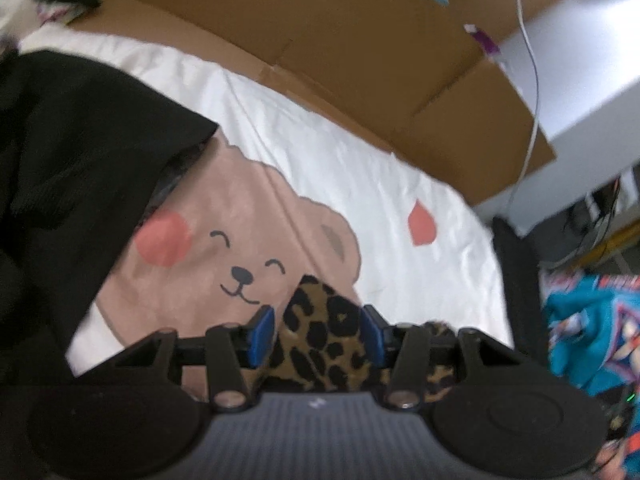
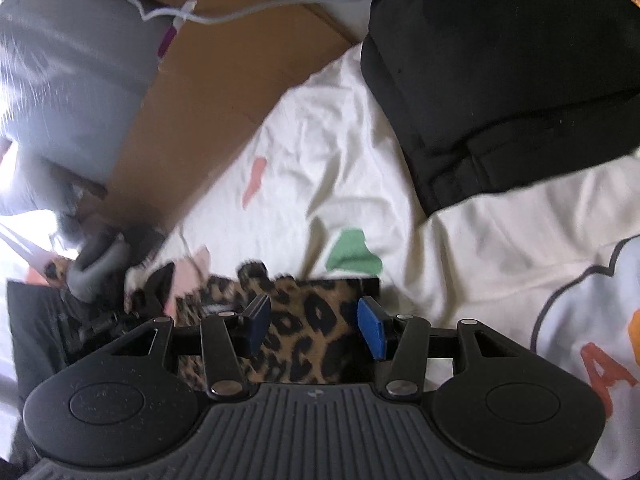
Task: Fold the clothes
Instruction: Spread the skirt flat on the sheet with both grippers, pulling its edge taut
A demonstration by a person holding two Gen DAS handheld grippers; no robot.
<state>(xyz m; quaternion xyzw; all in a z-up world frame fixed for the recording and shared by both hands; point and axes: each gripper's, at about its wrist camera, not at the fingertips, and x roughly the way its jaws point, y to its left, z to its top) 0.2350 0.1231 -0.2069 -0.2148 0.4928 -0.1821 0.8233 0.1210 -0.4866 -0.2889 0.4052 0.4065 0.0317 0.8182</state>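
Note:
A leopard-print garment rises in a bunched peak between the blue pads of my left gripper, which is shut on it just above the bedsheet. In the right wrist view the same garment fills the gap between the pads of my right gripper, also shut on it; fabric spills past the left finger. The left gripper's grey handle shows at the left, close by. A folded black garment lies ahead on the right, seen too as dark cloth at the left.
The bed has a white sheet printed with a pink bear. Brown cardboard lies along its far edge, with a white cable over it. A teal patterned cloth lies at the right beyond a black edge.

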